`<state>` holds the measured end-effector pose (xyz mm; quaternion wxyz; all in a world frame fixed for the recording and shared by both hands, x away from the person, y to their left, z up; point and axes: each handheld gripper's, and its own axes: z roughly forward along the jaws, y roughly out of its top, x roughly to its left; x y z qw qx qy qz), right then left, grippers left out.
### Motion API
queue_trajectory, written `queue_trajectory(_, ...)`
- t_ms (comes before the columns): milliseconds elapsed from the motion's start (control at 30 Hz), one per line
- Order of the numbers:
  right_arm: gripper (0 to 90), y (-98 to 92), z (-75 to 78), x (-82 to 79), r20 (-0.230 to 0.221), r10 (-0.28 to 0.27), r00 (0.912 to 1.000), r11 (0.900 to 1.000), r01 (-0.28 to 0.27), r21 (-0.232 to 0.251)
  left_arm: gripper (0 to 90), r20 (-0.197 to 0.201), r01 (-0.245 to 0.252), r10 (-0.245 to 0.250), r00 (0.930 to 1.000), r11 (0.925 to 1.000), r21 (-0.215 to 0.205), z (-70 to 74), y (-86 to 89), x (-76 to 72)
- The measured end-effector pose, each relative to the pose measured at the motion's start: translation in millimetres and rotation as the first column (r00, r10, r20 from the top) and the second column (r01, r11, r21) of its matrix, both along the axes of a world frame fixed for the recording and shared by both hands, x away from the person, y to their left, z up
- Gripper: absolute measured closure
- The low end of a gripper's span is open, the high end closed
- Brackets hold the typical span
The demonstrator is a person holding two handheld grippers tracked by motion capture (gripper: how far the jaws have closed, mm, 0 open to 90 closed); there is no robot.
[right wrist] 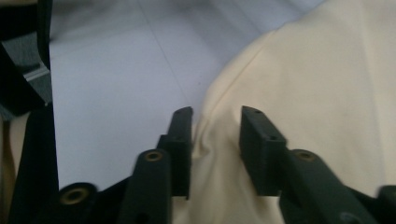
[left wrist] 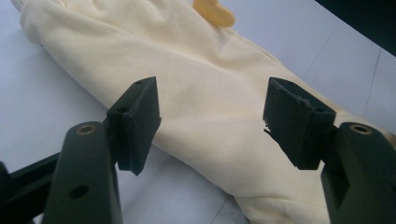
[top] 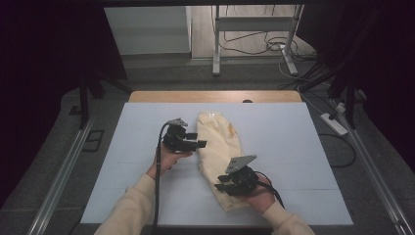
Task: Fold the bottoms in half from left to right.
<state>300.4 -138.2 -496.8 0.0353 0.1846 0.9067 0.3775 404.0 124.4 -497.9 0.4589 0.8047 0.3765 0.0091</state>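
Observation:
A cream garment (top: pixel 220 142) lies folded into a long strip on the white table top (top: pixel 293 156), running from the middle toward the near edge. My left gripper (top: pixel 196 140) hovers at the strip's left edge, about halfway along. Its jaws stand wide open, with the cloth (left wrist: pixel 210 70) just past the left gripper (left wrist: pixel 211 109) and nothing between its pads. My right gripper (top: pixel 220 183) is at the strip's near end. In the right gripper view, its jaws are drawn close around a puckered fold at the edge of the garment (right wrist: pixel 327 93), so the right gripper (right wrist: pixel 215 119) is shut on it.
A wooden strip (top: pixel 215 96) borders the table's far edge. Beyond it are metal stand legs (top: pixel 216 54) and cables on the floor. A power strip (top: pixel 334 124) lies on the floor to the right. Bare white table surrounds the garment on both sides.

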Motion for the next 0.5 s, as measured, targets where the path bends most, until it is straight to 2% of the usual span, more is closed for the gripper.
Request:
queue_trajectory(67,55.8,-5.0,3.6,2.3,0.004,-0.025,0.9997,0.999,0.025,0.021,34.8,-0.003,0.007,-0.007,1.0000,1.0000,0.007,0.3,0.2,-0.6)
queue_trajectory(167,51.6,-15.6,9.6,7.4,0.009,-0.072,0.9974,0.996,0.071,0.049,34.4,0.006,0.000,-0.001,1.0000,0.9999,0.010,1.8,1.6,-4.0)
queue_trajectory(267,49.1,-28.0,13.1,13.2,0.009,-0.127,0.9919,0.990,0.126,0.069,34.1,-0.001,-0.008,0.008,1.0000,0.9999,-0.007,1.9,6.3,-8.7)
queue_trajectory(367,47.4,-40.1,13.9,18.4,0.021,-0.171,0.9850,0.984,0.170,0.058,33.6,0.000,-0.012,0.012,0.9999,0.9999,-0.001,1.8,12.2,-14.4)
queue_trajectory(500,45.4,-54.6,11.2,24.4,0.010,-0.215,0.9766,0.976,0.214,0.050,33.4,0.016,-0.018,0.018,0.9997,0.9998,0.010,3.0,21.3,-25.0)
